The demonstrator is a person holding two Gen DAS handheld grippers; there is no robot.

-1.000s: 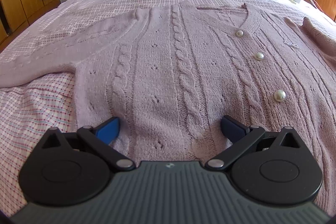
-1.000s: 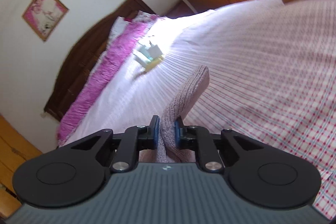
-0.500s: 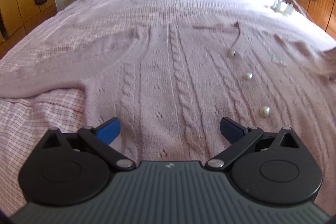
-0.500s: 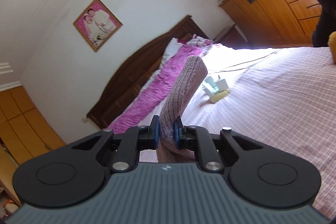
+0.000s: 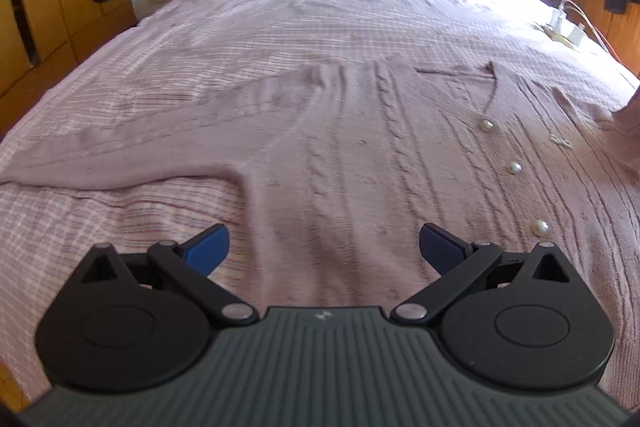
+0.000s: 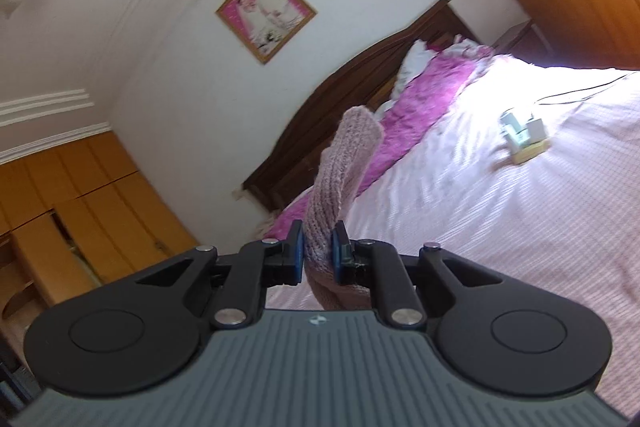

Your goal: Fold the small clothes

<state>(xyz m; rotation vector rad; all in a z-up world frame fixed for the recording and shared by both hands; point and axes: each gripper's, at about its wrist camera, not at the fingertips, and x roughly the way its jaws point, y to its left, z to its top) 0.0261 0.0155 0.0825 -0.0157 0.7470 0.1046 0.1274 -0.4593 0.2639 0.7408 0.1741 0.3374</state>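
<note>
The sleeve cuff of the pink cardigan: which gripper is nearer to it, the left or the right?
Right. The right gripper is shut on the sleeve, with the sleeve cuff standing just above its fingers. The left gripper is open over the cardigan body, touching no sleeve.

Cardigan (image 5: pixel 360 155): dusty-pink cable knit, lying flat and face up on the bed, filling the centre and right of the left wrist frame. V-neck toward upper right of centre. Three pearl-like buttons (image 5: pixel 515 168) run in a line down the right side. One sleeve (image 5: pixel 132 143) extends flat toward the left edge. Other sleeve (image 6: pixel 340 183) raised off the bed, ribbed cuff uppermost, standing at centre of the right wrist frame.
</note>
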